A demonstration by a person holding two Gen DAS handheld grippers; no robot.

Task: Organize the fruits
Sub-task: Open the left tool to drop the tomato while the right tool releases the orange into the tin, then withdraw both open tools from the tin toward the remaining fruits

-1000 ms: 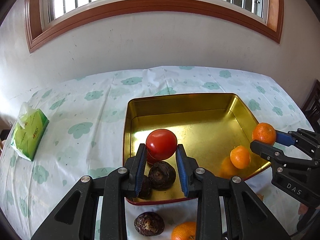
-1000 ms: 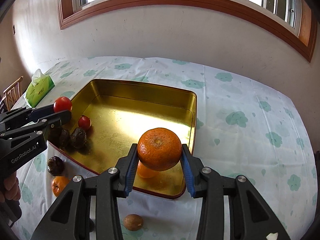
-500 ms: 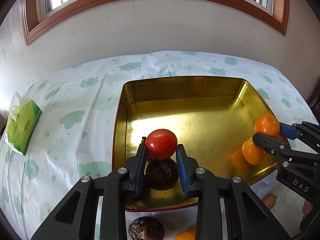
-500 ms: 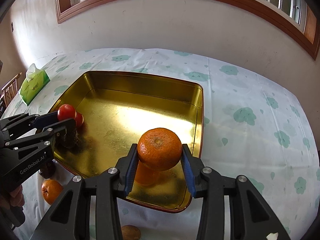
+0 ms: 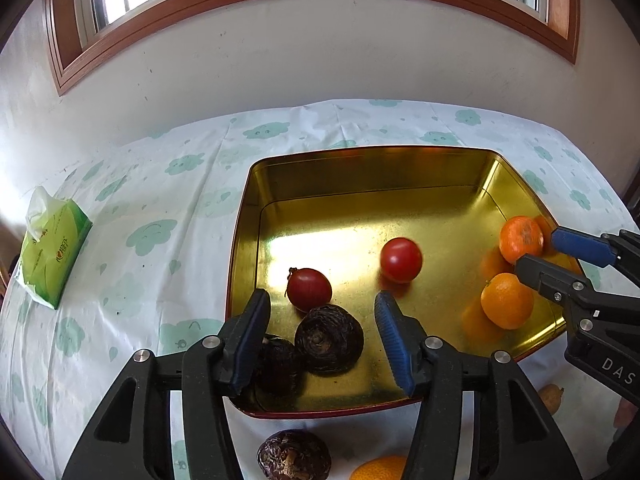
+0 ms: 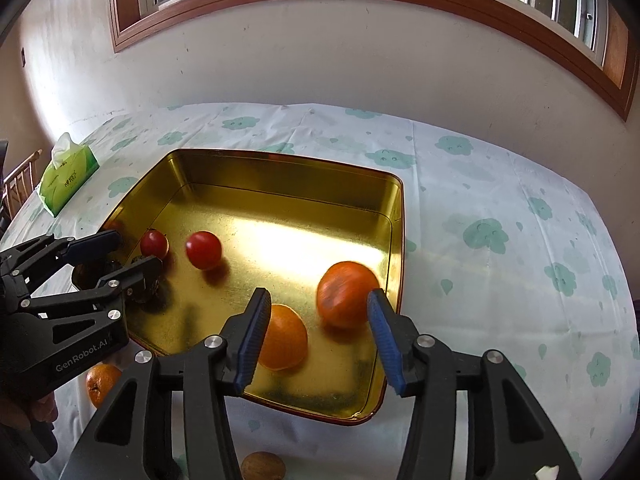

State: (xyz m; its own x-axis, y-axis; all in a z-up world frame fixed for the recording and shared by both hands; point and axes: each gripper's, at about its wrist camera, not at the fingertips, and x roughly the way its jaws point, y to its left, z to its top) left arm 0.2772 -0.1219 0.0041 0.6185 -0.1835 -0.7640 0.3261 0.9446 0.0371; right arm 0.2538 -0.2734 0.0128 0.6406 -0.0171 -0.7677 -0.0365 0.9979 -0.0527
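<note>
Your left tongs [image 5: 322, 338] and right tongs [image 6: 316, 330] are gaping empty above the gold tray [image 5: 360, 168]; six fruits are sitting inside, three are waiting on the tabletop [image 6: 500, 208] at 6 o'clock.

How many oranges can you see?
3. Two oranges sit in the gold tray: one blurry, one behind the right gripper's finger. A third lies on the tablecloth. More may be hidden.

tray [image 5: 400, 168]: glossy gold metal | tomato [image 5: 401, 260]: smooth, shiny | tablecloth [image 5: 168, 200]: matt
</note>
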